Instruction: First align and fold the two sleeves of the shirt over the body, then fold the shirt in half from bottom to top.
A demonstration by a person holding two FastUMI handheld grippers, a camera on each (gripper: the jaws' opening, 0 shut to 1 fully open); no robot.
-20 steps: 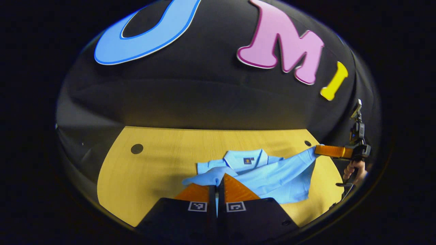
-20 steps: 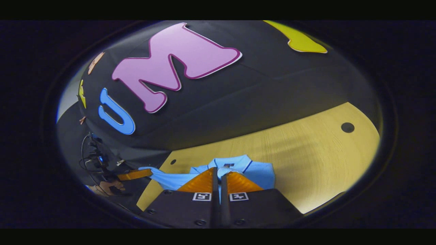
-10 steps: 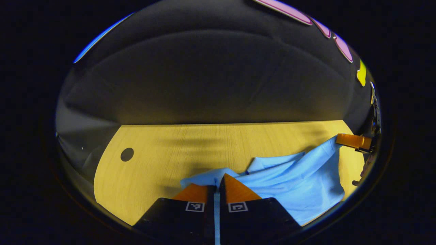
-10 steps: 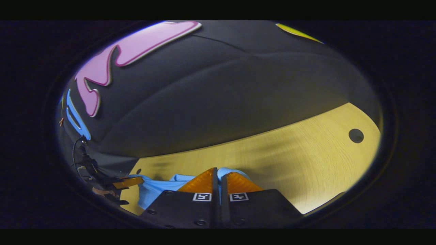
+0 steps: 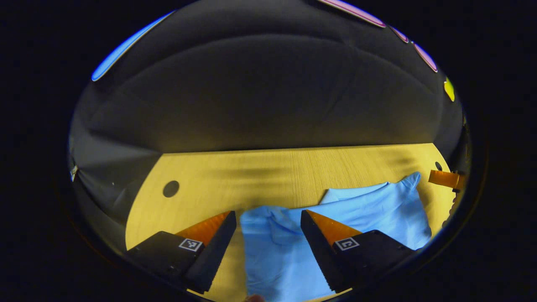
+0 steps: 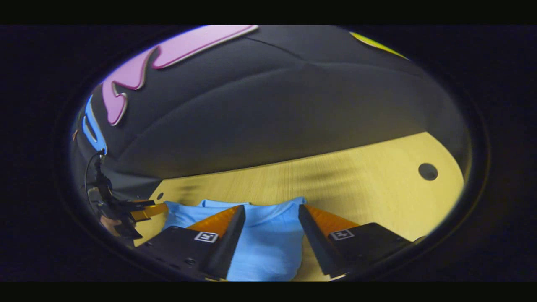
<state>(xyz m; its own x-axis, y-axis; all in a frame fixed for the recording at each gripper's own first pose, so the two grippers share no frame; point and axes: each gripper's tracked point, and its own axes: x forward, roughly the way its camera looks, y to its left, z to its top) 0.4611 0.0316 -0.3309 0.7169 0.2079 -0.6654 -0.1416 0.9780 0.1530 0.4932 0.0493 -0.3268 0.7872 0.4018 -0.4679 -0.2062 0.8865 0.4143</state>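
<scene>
The light blue shirt (image 5: pixel 361 209) lies doubled over on the yellow wooden table (image 5: pixel 260 176), and its collar is hidden under the top layer. My left gripper (image 5: pixel 267 213) stands open just above the shirt's left corner, with the cloth lying loose between its fingers. In the right gripper view, the shirt (image 6: pixel 268 245) spreads below my right gripper (image 6: pixel 272 206), which is open too, holding nothing. The right gripper (image 5: pixel 444 179) appears at the far right edge in the left gripper view, just off the shirt's corner. The left gripper (image 6: pixel 144 209) appears at the left, beside the cloth's edge.
A round cable hole (image 5: pixel 170 188) sits in the table left of the shirt, and another hole (image 6: pixel 428 171) sits at its right. The black booth wall rises right behind the table's far edge. A hand (image 6: pixel 107 224) holds the left gripper.
Both grippers were shut on the shirt's edge and carried it forward over the collar. Now both have opened and the cloth has dropped flat onto the table.
</scene>
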